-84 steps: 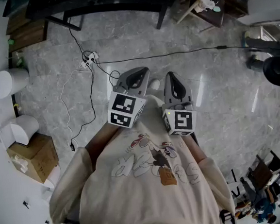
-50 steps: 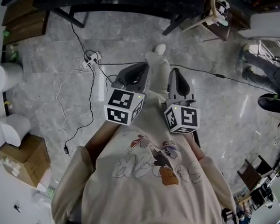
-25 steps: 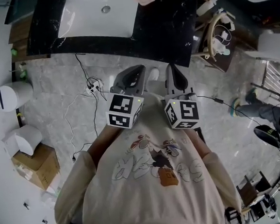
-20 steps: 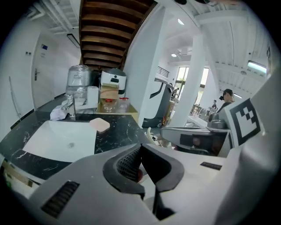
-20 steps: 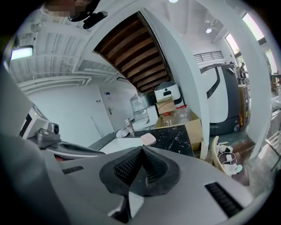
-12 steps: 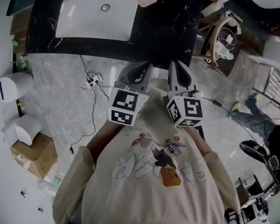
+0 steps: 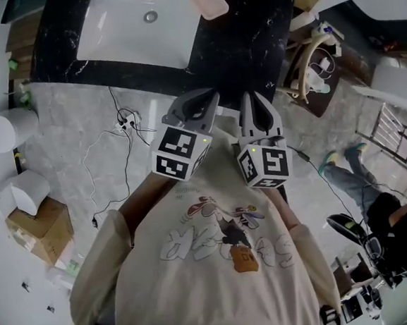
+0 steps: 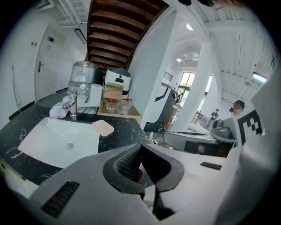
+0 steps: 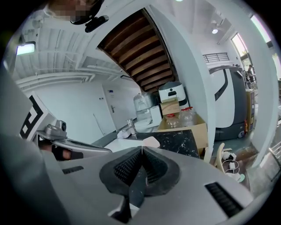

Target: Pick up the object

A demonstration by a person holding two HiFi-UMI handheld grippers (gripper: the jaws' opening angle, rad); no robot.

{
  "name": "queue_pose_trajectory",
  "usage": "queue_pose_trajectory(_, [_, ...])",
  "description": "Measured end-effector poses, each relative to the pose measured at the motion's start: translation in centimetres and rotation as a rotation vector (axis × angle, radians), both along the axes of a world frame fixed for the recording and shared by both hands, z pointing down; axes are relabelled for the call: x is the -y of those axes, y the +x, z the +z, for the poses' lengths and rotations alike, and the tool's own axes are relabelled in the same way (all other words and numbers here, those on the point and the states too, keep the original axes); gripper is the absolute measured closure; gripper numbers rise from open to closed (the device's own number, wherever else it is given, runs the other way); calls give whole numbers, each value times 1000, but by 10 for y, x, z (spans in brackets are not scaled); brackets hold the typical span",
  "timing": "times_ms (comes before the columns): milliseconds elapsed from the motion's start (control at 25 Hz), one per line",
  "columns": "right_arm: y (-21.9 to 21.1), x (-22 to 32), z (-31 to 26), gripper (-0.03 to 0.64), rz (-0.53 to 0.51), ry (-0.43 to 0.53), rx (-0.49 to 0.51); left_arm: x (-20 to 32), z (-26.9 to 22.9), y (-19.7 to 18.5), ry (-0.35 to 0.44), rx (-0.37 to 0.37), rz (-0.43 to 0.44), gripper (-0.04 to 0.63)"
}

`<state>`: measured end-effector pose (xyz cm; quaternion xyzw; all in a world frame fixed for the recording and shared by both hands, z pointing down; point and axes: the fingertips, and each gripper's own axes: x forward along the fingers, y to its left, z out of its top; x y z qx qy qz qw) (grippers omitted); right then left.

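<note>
A pink rounded block (image 7: 209,0) lies on the black marble counter (image 7: 249,34), at the right rim of the white sink (image 7: 142,25). It also shows as the pink block (image 8: 103,127) in the left gripper view and as the pink block (image 9: 151,141) just beyond the jaws in the right gripper view. My left gripper (image 7: 210,94) and right gripper (image 7: 254,97) are held side by side at chest height, short of the counter and pointing at it. The left gripper (image 8: 140,145) is shut and empty, and so is the right gripper (image 9: 142,148).
A faucet (image 8: 70,103) stands at the sink's far side, a cardboard box with bottles (image 8: 117,107) behind the block. Cables (image 7: 120,141) trail over the grey floor. White bins (image 7: 9,129) and a carton (image 7: 43,232) stand at left, a wooden stool (image 7: 312,71) and a person (image 7: 387,234) at right.
The view has advanced toward the counter: the sink and pink block came into sight and now lie nearer. Both grippers stay shut and side by side.
</note>
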<state>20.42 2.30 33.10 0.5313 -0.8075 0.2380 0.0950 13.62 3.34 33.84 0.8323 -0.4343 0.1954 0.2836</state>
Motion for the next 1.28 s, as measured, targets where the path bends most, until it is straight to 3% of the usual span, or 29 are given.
queue_pose_trajectory(440, [-46, 53, -11, 598, -146, 47, -58, 29, 0, -39, 21, -5, -64, 581])
queue_pose_trajectory(1080, [-95, 119, 12, 597, -162, 0, -110, 88, 15, -106, 20, -54, -153, 581])
queue_pose_trajectory(1280, [-107, 132, 31, 597, -169, -73, -93, 92, 25, -116, -2, -72, -154, 581])
